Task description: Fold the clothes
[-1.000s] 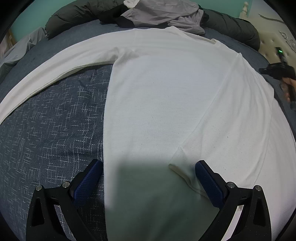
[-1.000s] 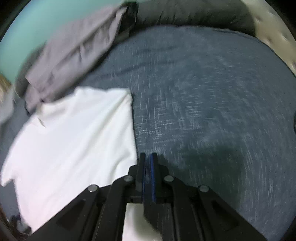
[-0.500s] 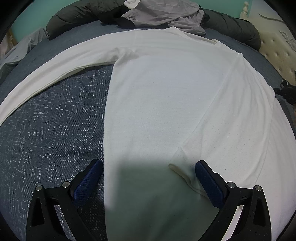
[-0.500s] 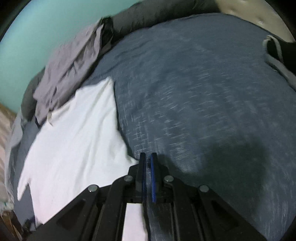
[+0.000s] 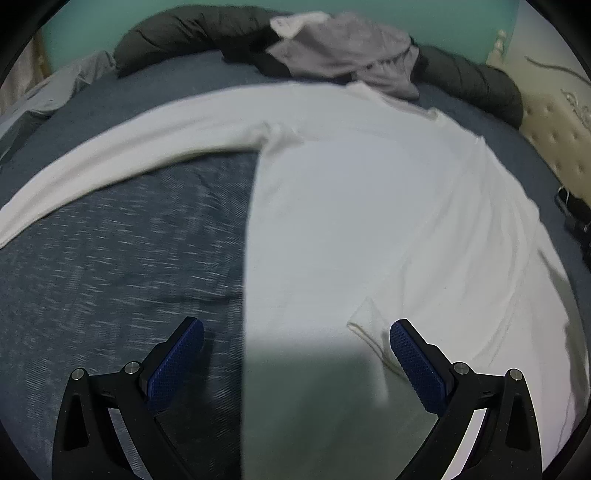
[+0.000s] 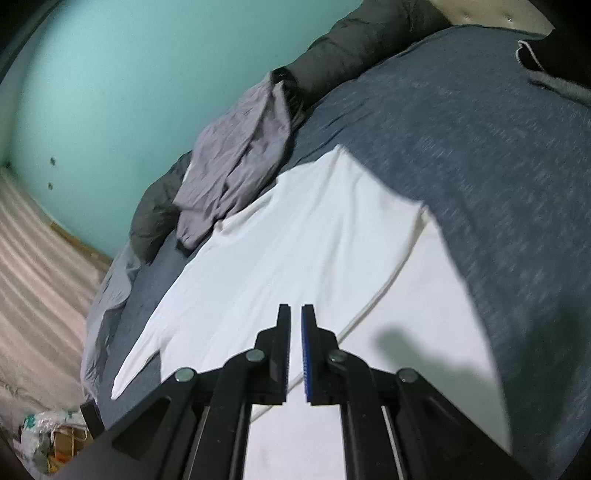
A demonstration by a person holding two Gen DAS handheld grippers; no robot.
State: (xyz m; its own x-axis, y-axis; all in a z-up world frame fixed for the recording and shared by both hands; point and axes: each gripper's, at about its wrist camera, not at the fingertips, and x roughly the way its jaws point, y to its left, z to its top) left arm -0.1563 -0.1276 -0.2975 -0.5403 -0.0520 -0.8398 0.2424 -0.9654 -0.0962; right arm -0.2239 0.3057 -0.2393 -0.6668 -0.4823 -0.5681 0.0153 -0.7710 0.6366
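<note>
Because the blue-grey bedspread (image 5: pixel 110 258) fills most of both views, it is the working surface, and a white long-sleeved shirt (image 5: pixel 351 221) lies flat across its middle. Seen from the left wrist, one sleeve (image 5: pixel 122 162) stretches away toward nine o'clock, while the other sleeve's cuff (image 5: pixel 369 325) is already folded in over the body, lying near five o'clock. A dark quilted bolster (image 5: pixel 192 33) and a crumpled grey garment (image 5: pixel 343 55) sit along the far edge at twelve o'clock, just touching the shirt's collar end. The left gripper (image 5: pixel 295 354) hovers low over the hem with its tongs spread wide and nothing between them. The right gripper (image 6: pixel 294 347), seen from its own wrist, points across the shirt's folded side with its tongs narrowed to a slit, gripping nothing. Judging from the layout, the outstretched sleeve is the next part to fold in; pinching it near the cuff and laying it straight across the body should keep the fold square. Bare bedspread lies at seven to nine o'clock, giving room to sweep, whereas the grey garment crowds the collar, so lifting low there risks dragging it.
</note>
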